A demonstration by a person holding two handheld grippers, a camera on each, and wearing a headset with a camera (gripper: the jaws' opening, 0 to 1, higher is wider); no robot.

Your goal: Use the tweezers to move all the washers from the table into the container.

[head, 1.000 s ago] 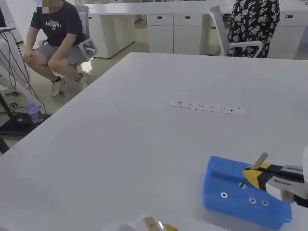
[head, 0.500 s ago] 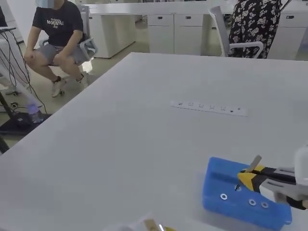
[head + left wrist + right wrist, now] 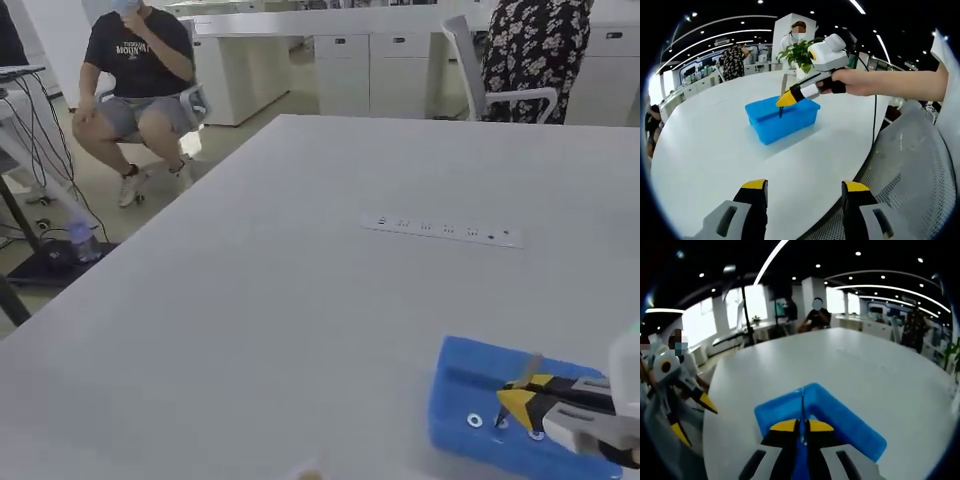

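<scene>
At blue bin (image 3: 468, 368) | R hand-held gripper (image 3: 514, 398) pinches tweezers (image 3: 529, 368) | shirt print (image 3: 139, 48) blurry

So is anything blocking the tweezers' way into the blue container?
Nothing visible does. The right gripper holds the tweezers tip-down in the open container, near washers lying on its floor.

bright, even light from ceiling spots (image 3: 858, 253) and strips. the container (image 3: 790, 125) throws a soft shadow on the white table (image 3: 705, 150). gripper views warp at their edges; the right one is blurred.
</scene>
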